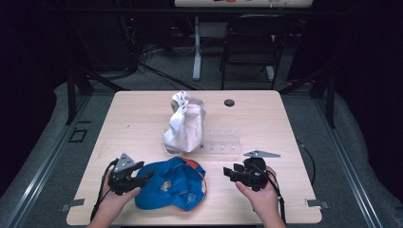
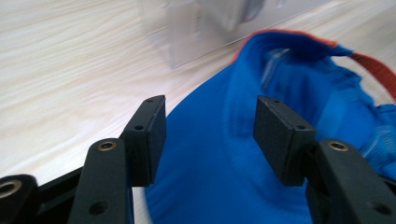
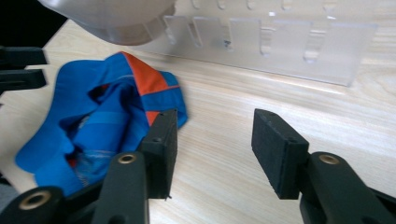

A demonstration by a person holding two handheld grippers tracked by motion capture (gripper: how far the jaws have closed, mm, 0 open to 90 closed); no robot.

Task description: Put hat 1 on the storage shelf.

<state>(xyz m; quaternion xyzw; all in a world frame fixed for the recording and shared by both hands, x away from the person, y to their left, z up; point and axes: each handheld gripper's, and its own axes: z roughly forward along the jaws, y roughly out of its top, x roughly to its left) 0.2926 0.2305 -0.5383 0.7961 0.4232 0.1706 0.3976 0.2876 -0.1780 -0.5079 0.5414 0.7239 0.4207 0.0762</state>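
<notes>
No writing is legible; a soft blue cap (image 1: 172,184) with orange trim lies crumpled on the wooden desk (image 1: 133,123) between the left gripper (image 2: 210,133) and the right gripper (image 3: 212,144), both with fingers spread and empty.

Blue cap (image 1: 172,184) with orange trim, beige cap (image 1: 186,126), pale wood table (image 1: 142,118)

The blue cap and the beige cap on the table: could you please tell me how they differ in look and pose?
The blue cap is bright blue with orange trim; the beige cap is pale with a white strap. The blue cap lies low and crumpled, inside up, between the two grippers; the beige cap stands taller, farther back, against a clear plastic rack. Both rest on the wooden table.
</notes>
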